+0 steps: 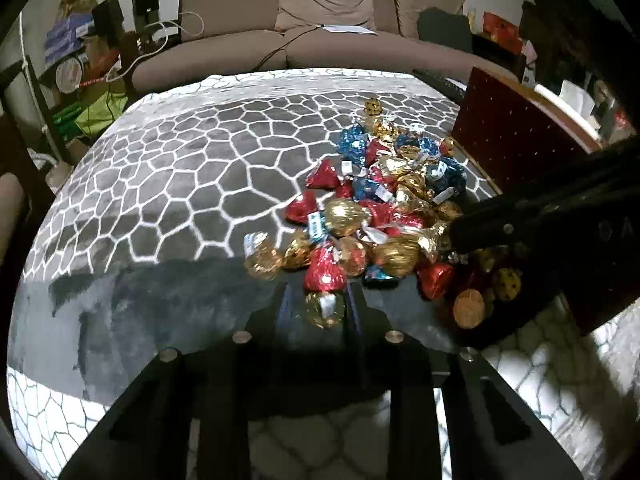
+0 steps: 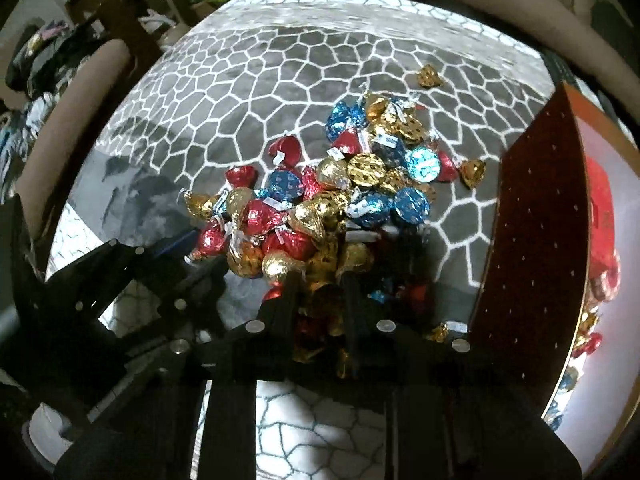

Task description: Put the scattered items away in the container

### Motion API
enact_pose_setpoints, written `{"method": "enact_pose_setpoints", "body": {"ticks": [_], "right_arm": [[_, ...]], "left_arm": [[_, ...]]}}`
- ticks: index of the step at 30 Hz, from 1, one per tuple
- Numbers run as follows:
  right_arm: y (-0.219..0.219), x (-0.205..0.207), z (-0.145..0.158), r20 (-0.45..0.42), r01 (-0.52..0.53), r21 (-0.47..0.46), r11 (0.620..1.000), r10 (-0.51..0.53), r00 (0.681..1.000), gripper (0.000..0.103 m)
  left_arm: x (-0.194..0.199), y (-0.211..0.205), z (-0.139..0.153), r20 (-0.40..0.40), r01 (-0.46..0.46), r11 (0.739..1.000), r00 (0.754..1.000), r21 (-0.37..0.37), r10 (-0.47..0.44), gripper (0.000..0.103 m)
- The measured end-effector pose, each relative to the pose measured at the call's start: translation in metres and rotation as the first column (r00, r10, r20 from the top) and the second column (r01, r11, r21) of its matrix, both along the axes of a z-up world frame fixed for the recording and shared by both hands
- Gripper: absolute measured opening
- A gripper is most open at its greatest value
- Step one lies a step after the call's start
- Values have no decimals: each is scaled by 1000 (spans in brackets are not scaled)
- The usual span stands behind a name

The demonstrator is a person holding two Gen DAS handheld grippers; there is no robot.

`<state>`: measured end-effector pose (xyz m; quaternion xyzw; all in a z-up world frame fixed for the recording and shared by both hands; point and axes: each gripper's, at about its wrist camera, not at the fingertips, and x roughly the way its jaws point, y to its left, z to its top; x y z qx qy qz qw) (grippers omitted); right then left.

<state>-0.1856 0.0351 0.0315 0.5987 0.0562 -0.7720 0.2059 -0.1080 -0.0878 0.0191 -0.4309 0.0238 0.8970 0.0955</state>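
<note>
A pile of foil-wrapped chocolates (image 1: 384, 200), red, blue and gold, lies on a glass table over a grey patterned rug; it also shows in the right wrist view (image 2: 340, 184). A dark red box (image 1: 516, 140) with a white inside stands at the right and holds several chocolates (image 2: 600, 280). My left gripper (image 1: 320, 312) stands around a gold chocolate (image 1: 324, 310) at the pile's near edge. My right gripper (image 2: 320, 296) is closed on a gold chocolate (image 2: 320, 276) in the pile's near side. The right gripper's body (image 1: 560, 220) crosses the left view.
A brown sofa (image 1: 320, 20) with cushions and a cable stands behind the table. Chairs and clutter (image 1: 80, 60) are at the far left. One gold chocolate (image 2: 430, 76) lies apart beyond the pile. The box wall (image 2: 528, 240) stands close on the right.
</note>
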Motion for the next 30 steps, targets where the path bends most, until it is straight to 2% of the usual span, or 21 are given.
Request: {"method": "enact_pose_setpoints", "body": {"ticks": [3, 8, 14, 17, 22, 27, 30], "right_arm": [[7, 3, 3, 5, 23, -44, 999, -22, 1000, 19], [22, 8, 14, 36, 72, -170, 983, -67, 997, 19], [36, 16, 35, 48, 98, -263, 960, -88, 995, 19], [47, 21, 48, 38, 114, -281, 953, -108, 993, 19], [64, 39, 71, 9, 108, -322, 941, -111, 994, 19], [88, 54, 88, -11, 105, -348, 932, -116, 993, 19], [105, 61, 96, -25, 116, -348, 930, -133, 991, 19]], "left_arm": [[4, -8, 1, 5, -14, 1000, 1000, 11, 14, 25], [15, -18, 8, 0, -27, 999, 1000, 43, 27, 25], [31, -25, 35, -32, -25, 997, 999, 69, 27, 25], [37, -23, 51, -60, -14, 998, 998, 64, 18, 25], [53, -22, 57, -73, -2, 997, 997, 75, 8, 25], [79, -12, 75, -142, 65, 993, 989, 97, -50, 25], [84, -3, 73, -128, 95, 994, 988, 60, -87, 25]]}}
